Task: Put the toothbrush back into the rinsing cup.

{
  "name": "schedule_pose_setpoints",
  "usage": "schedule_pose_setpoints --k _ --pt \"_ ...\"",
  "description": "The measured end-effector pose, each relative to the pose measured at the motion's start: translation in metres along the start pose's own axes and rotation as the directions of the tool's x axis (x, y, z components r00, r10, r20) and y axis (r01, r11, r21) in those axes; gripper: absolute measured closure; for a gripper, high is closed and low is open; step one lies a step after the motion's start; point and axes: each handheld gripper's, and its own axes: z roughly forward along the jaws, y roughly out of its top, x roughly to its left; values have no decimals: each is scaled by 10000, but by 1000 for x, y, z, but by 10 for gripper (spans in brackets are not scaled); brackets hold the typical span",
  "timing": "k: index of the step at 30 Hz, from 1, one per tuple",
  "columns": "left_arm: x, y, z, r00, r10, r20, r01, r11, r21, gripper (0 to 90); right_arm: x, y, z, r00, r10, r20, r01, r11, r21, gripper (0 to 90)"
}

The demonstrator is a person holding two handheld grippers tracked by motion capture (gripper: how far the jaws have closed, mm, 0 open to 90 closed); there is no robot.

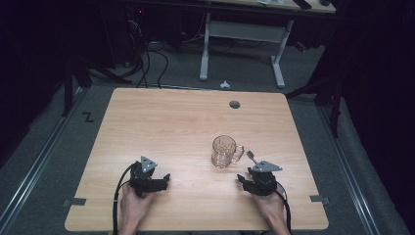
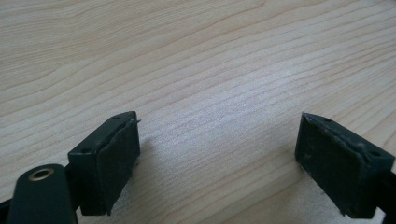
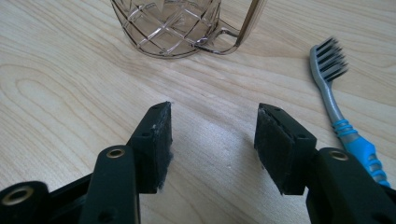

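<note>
On the wooden table (image 1: 147, 122) stands a glass mug (image 1: 225, 151), upright, with its handle turned to the right. Just beside the handle a toothbrush (image 3: 337, 109) lies flat, with the bristles at the far end. The right gripper (image 3: 212, 135) rests near the toothbrush; its jaws are spread with only bare wood between them. The left gripper (image 2: 217, 154) sits well apart from the mug, its jaws wide and nothing in them.

The left tool (image 2: 217, 158) hangs wide (nothing between) over the wooden table (image 2: 196, 60).
</note>
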Motion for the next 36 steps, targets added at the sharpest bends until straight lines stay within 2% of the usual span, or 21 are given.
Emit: schedule_pose_setpoints --k 8,14,19,23,31,36 --pt "0 0 0 10000 -2 -1 2 10000 1 144 3 -1 -8 9999 -129 29 130 9995 -274 518" --pt "0 0 0 10000 -1 0 1 10000 -14 145 -1 -6 -13 9999 128 -52 -130 9992 -371 541" --pt "0 0 0 10000 -5 -2 5 10000 -14 145 -1 -8 -17 10000 40 -53 -42 9993 -383 552" --pt "0 0 0 10000 -5 6 5 10000 -18 147 -3 -10 -19 9997 169 -153 -176 9990 -419 568" --pt "0 0 0 10000 -16 37 16 10000 -34 151 -5 -16 -26 9999 101 -55 -103 9990 -426 581" --pt "0 0 0 10000 -19 36 19 10000 -34 152 -6 -18 -31 10000 20 28 -18 9981 -609 588"
